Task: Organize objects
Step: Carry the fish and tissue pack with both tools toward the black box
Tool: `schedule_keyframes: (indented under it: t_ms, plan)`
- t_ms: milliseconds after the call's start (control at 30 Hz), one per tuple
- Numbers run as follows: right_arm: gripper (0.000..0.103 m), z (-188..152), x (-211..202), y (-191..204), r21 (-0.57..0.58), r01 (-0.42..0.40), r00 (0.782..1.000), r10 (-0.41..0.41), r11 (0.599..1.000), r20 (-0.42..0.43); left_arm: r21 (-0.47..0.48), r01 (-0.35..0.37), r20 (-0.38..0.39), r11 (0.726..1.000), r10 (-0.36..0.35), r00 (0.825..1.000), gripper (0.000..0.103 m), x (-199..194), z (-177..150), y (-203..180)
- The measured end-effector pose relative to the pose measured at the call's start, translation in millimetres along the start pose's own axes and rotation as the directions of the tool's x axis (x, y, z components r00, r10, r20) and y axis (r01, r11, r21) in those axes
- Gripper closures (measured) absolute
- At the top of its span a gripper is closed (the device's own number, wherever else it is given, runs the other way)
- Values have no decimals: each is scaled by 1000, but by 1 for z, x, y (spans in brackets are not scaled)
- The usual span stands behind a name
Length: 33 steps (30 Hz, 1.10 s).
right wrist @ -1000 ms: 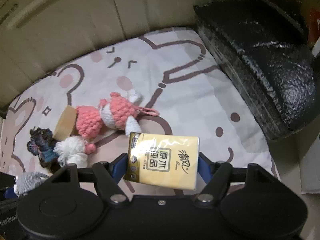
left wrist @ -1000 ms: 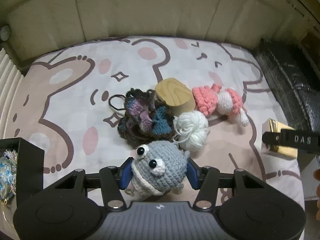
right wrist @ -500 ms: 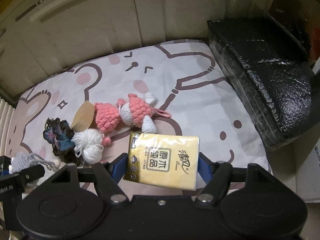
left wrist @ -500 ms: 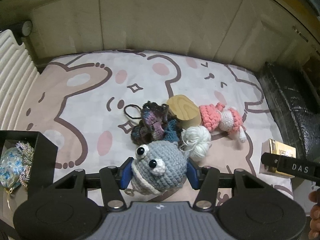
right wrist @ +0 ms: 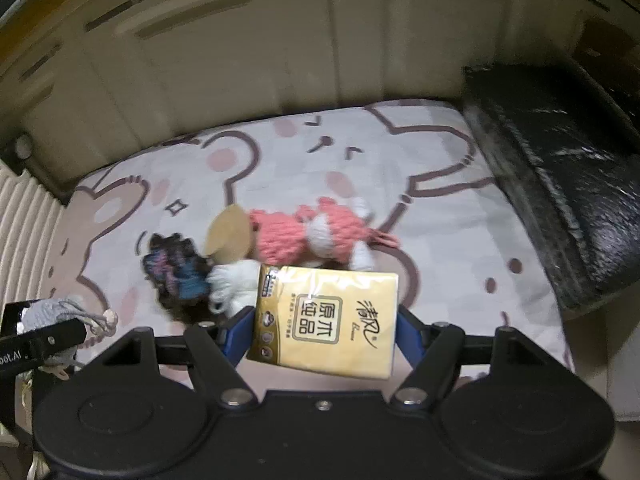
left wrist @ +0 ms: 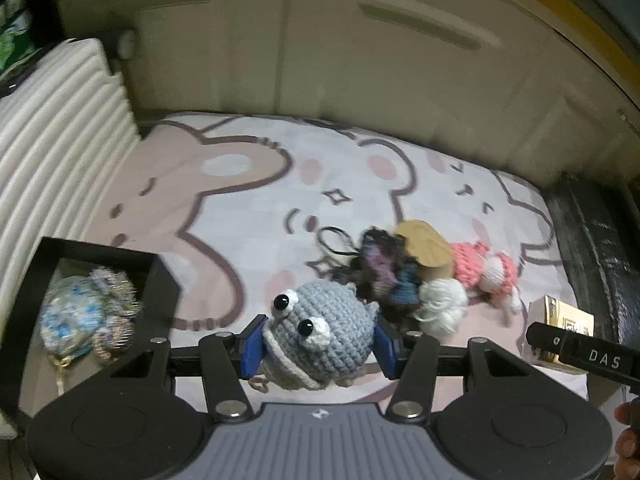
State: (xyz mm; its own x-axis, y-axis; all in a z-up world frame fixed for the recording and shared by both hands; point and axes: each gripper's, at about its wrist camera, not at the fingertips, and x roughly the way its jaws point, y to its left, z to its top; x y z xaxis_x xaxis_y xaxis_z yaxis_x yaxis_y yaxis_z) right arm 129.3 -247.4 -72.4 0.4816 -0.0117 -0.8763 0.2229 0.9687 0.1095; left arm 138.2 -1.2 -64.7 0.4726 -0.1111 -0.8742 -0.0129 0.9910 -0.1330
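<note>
The left gripper [left wrist: 318, 346] was clamped on a grey crochet toy [left wrist: 320, 336] near a black box [left wrist: 160, 280], while the right gripper [right wrist: 322, 330] pinched a yellow tissue pack [right wrist: 326, 320] above the printed sheet [right wrist: 400, 152].

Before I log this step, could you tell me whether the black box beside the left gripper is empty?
No, the black box already holds a shiny blue and silver bundle, seen in the left wrist view.

"das" on the right gripper [left wrist: 582, 354]; "原木纯品" on tissue pack [right wrist: 326, 316].
</note>
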Motion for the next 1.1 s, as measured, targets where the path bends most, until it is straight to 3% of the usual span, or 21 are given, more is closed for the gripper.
schedule_keyframes:
  t_ms: [533, 1100]
  plan:
    - [30, -8, -6, 89, -145, -117, 993, 118, 983, 0, -120, -78, 34, 990, 83, 996, 48, -30, -5, 78]
    - [30, -22, -14, 167, -271, -212, 976, 216, 939, -15, -250, -133, 45, 959, 148, 988, 48, -52, -17, 157]
